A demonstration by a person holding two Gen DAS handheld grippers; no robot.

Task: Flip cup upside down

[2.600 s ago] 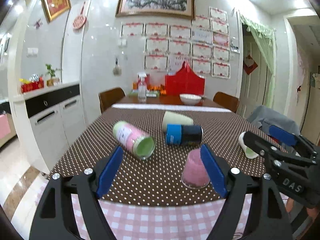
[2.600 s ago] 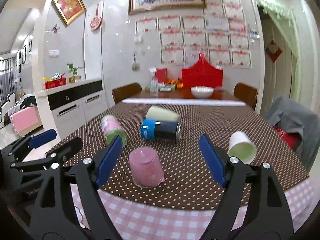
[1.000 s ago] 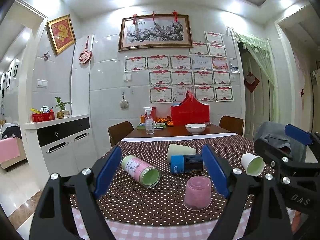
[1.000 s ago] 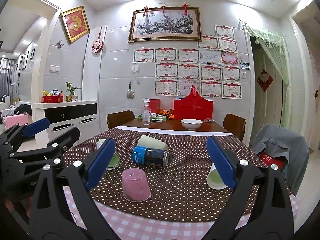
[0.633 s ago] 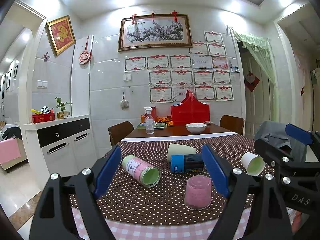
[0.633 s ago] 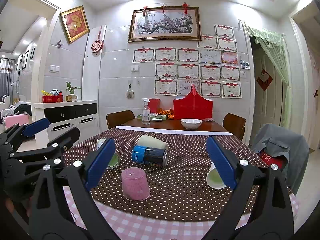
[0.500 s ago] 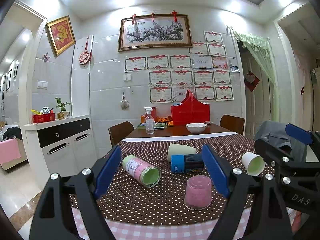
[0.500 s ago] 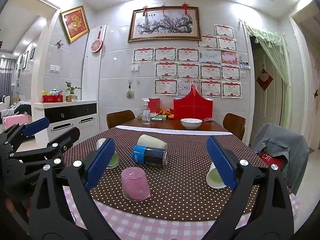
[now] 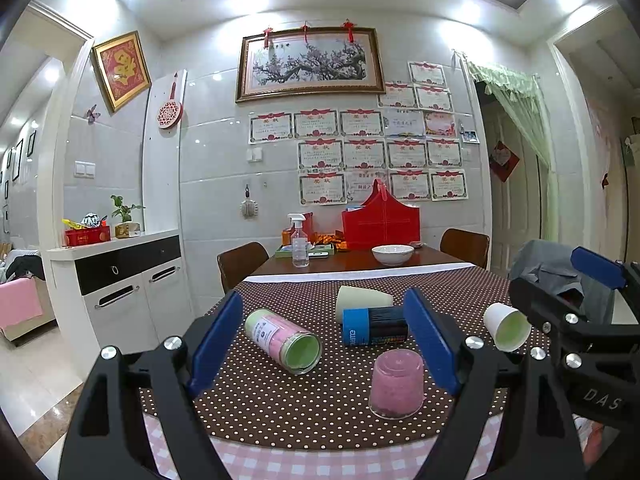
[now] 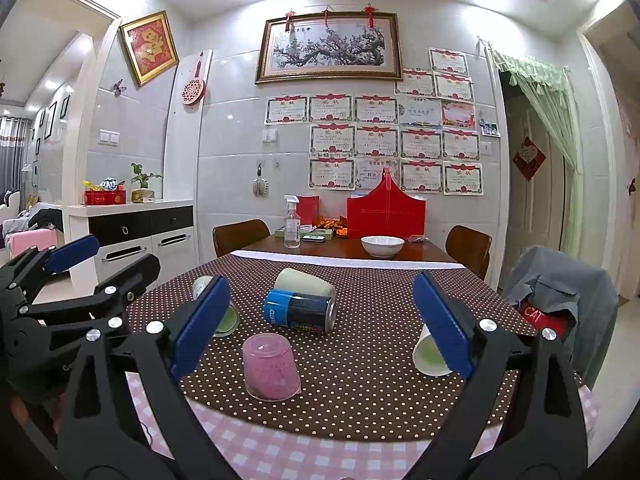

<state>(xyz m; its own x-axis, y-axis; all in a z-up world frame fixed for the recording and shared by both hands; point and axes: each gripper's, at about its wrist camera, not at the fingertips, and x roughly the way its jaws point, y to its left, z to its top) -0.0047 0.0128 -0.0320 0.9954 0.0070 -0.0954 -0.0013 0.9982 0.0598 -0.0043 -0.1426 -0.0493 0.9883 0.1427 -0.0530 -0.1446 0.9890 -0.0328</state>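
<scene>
On dotted tablecloth (image 10: 360, 380), pink cup (image 10: 271, 368) mouth-down, seemingly light, slippery; grasp at sidewalls; both claws apart, empty.

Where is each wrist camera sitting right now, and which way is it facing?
Left wrist: behind the open left gripper, facing across the table to the far wall; the right gripper shows at its right edge.
Right wrist: behind the open right gripper, same heading; the left gripper shows at its left edge.
Shared: the pink cup standing mouth-down, and the blue can.
</scene>
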